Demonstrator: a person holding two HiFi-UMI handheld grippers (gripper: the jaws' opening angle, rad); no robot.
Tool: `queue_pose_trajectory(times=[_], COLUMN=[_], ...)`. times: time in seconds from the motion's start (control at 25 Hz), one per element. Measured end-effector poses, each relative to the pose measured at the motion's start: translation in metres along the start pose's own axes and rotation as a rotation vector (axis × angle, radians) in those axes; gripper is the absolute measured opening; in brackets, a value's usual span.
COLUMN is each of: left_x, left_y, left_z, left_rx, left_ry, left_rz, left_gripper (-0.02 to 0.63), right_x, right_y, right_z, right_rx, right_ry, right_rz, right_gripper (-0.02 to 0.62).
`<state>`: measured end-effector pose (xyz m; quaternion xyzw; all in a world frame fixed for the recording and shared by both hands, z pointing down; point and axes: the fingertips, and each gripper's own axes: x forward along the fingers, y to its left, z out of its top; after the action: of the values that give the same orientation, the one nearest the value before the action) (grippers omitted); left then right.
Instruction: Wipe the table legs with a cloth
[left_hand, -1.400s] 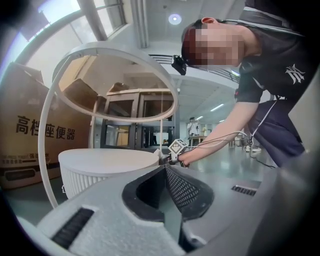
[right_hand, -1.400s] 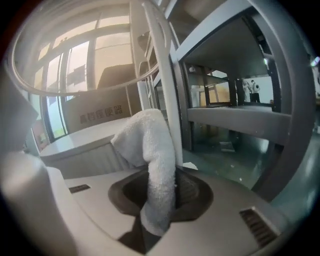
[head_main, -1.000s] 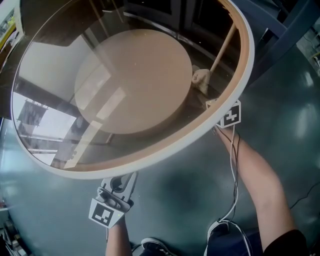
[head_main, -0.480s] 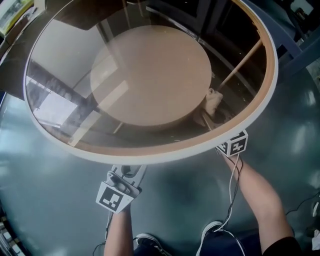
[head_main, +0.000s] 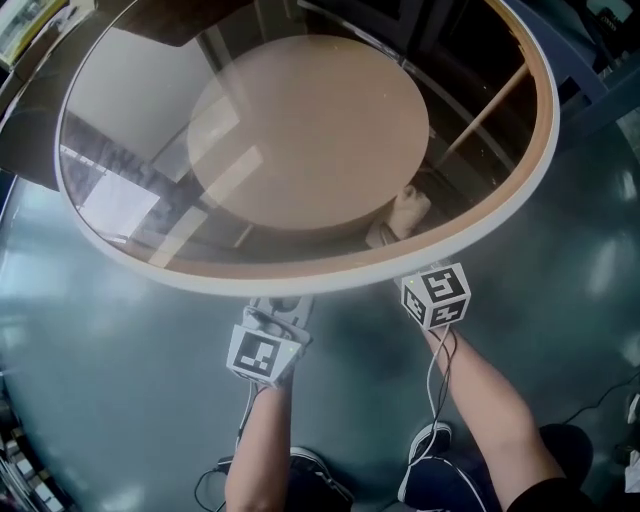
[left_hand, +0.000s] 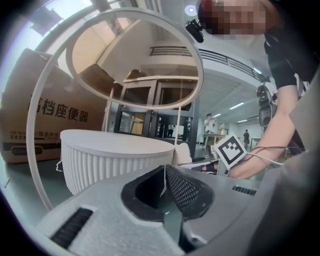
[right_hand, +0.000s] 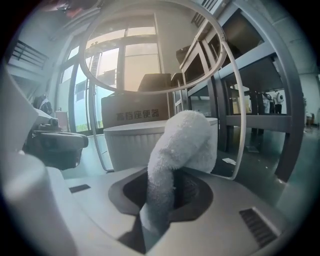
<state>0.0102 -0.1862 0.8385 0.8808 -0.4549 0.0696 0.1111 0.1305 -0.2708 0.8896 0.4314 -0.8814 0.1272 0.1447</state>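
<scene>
The right gripper's (right_hand: 167, 197) jaws are clamped on a white cloth (right_hand: 182, 142), which stands up out of them in a fat roll, with the ribbed white base (right_hand: 127, 145) just behind it. Seen from the head view, the cloth is beneath the round glass top (head_main: 548, 130), near the lower end of a slanted leg (head_main: 488, 108), though I cannot tell whether it touches the leg. The left gripper's (left_hand: 164, 186) jaws are pressed together with nothing between them, and it sits just outside the top's near rim, beside the right gripper, over the dark glossy floor (head_main: 120, 400).
</scene>
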Motion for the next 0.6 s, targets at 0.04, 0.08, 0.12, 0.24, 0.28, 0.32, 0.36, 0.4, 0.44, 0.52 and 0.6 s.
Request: queue_pose_trajectory(times=[0.04,0.08,0.12,0.24,0.28,0.32,0.36,0.4,0.44,0.52,0.6], left_x=[0.006,0.010,0.013,0.017,0.015,0.012,0.007,0.002,-0.003,-0.012,-0.021], left_y=[-0.002,-0.004,-0.004,0.002,0.006,0.009,0.013,0.017,0.020,0.029,0.041], left_z=[0.001,0.001,0.001,0.001,0.001,0.001,0.000,-0.001,-0.003,-0.008,-0.012], left_rx=[-0.007,-0.016,-0.025,-0.035,-0.040,-0.048,-0.059,-0.067,-0.070,-0.073,-0.082], left_ry=[-0.006,-0.011,-0.014,-0.034,-0.042,-0.046,-0.048,-0.048,-0.049,-0.050,-0.047], left_rz=[0.006,0.016,0.028,0.061,0.070,0.079,0.089,0.099,0.109,0.129,0.155], left_gripper=[0.008,0.008,0.008,0.008,0.008,0.008,0.008,0.008,0.009,0.009,0.012], right_x=[0.000,0.000,0.000,-0.001,-0.001,-0.001,0.001,0.004,0.008,0.015,0.023], right_y=[0.004,0.009,0.016,0.035,0.041,0.049,0.061,0.075,0.089,0.107,0.124], right_z=[-0.002,-0.004,-0.007,-0.010,-0.010,-0.009,-0.009,-0.008,-0.006,-0.005,-0.005], right_rx=[0.008,0.017,0.024,0.057,0.082,0.103,0.107,0.093,0.071,0.062,0.067], right_ry=[-0.009,-0.015,-0.020,-0.035,-0.044,-0.052,-0.057,-0.059,-0.061,-0.068,-0.070], right_rz=[-0.001,0.003,0.009,0.010,0.005,0.004,0.011,0.023,0.030,0.025,0.027], right_gripper=[0.077,0.078,0.077,0.077,0.078,0.078,0.077,0.078,0.078,0.080,0.081])
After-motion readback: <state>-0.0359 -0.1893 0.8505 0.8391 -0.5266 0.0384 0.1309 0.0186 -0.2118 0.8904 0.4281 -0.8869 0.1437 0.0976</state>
